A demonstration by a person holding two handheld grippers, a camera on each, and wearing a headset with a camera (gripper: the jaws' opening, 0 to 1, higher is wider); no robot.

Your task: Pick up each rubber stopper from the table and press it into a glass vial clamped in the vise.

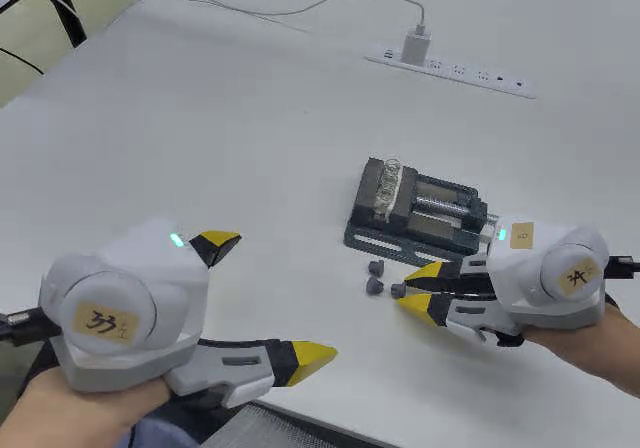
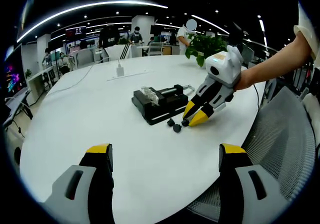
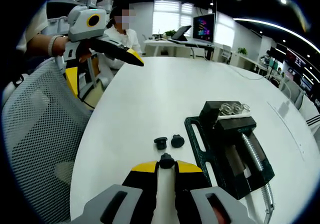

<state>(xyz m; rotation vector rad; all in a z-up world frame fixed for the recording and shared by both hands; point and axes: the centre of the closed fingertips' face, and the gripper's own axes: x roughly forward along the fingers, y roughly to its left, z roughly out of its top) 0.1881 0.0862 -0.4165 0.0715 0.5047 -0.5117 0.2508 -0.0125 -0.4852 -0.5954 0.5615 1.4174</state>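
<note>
A dark vise (image 1: 415, 216) stands on the white table with clear glass vials (image 1: 390, 180) clamped at its left end. In front of it lie two dark rubber stoppers (image 1: 376, 267) (image 1: 374, 286). My right gripper (image 1: 413, 290) is just right of them, low over the table, shut on a third stopper (image 1: 397, 290). In the right gripper view that stopper (image 3: 166, 160) sits between the yellow tips, with the loose pair (image 3: 160, 142) (image 3: 177, 141) just beyond and the vise (image 3: 227, 149) to the right. My left gripper (image 1: 270, 298) is held near the front edge, open and holding nothing.
A white power strip (image 1: 450, 68) with a plugged charger and cable lies at the far side of the table (image 1: 200, 118). A grey mesh chair (image 3: 35, 149) is at the near edge. People and desks fill the room behind.
</note>
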